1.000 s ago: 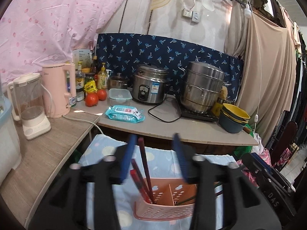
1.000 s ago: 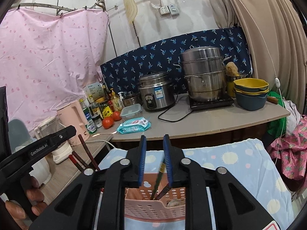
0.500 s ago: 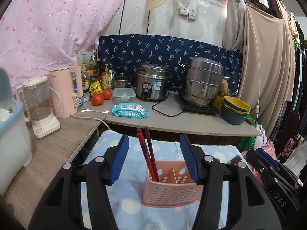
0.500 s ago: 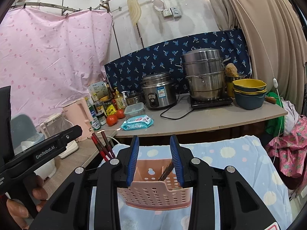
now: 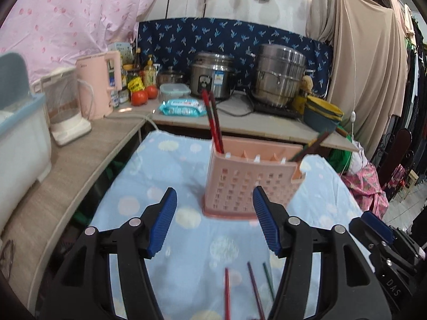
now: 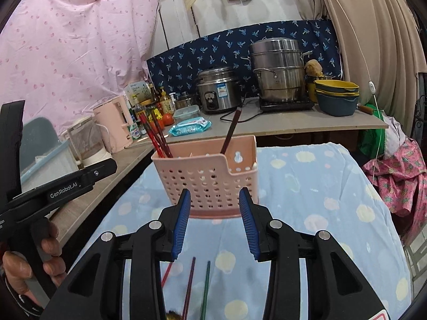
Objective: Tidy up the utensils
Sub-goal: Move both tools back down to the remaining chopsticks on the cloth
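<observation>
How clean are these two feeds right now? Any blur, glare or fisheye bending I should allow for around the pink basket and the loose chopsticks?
Left wrist view: the pink basket is motion-smeared, the loose chopsticks soft, and the counter edge bows. Right wrist view: sharper, the basket's holes crisp; the chopsticks sit low between the fingers, partly cut off by the frame. Light is even and diffuse, with no strong glare.

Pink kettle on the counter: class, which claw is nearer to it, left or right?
Left. The left claw hovers over the cloth beside the counter holding the kettle; the right claw sits further right, beyond the left claw.
</observation>
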